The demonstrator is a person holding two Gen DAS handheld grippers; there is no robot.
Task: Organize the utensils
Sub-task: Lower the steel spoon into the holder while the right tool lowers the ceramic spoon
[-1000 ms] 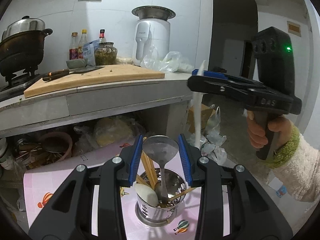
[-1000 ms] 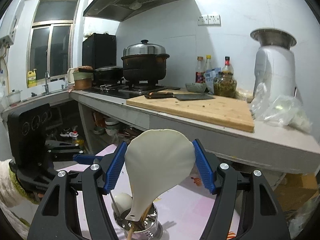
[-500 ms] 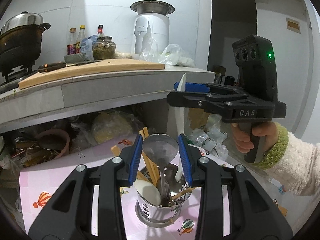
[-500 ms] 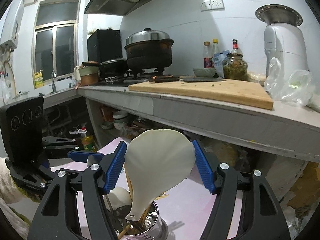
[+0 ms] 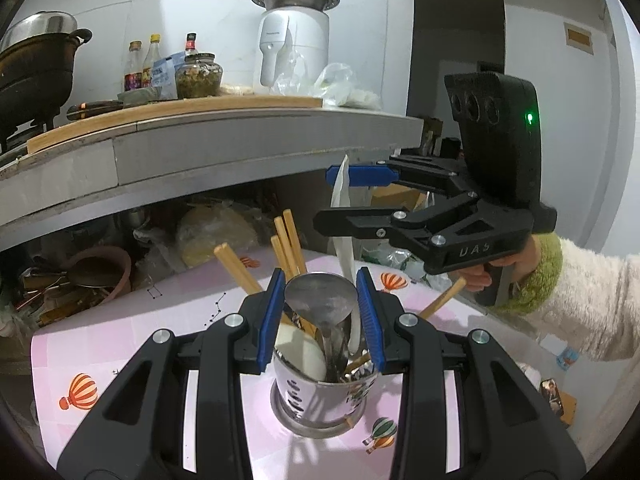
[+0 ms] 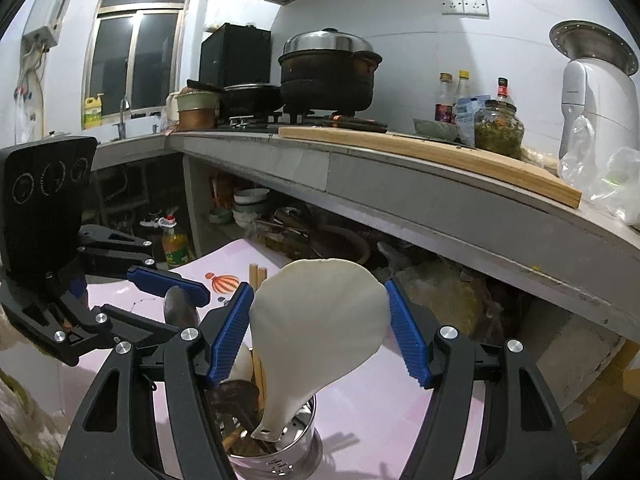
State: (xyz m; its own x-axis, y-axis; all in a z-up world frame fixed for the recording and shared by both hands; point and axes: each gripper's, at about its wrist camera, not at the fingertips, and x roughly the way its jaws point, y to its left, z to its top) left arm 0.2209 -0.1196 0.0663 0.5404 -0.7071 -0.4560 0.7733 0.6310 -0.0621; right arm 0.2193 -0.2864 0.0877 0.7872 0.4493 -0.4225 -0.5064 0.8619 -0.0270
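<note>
While the left gripper [image 5: 320, 316] pinches the bowl of a stiff, slick steel ladle [image 5: 320, 300] standing in the perforated steel utensil holder [image 5: 320, 400], the right gripper [image 6: 318, 332] clamps a light white plastic rice paddle [image 6: 316, 320] by its broad blade, handle down in that holder [image 6: 288, 456], likely safest gripped there.

The metal ladle's [image 5: 320, 300] handle vanishes inside the utensil holder [image 5: 320, 396]; the holder's base is cut off in the right wrist view; bottle labels [image 5: 134, 80] are unreadable.
</note>
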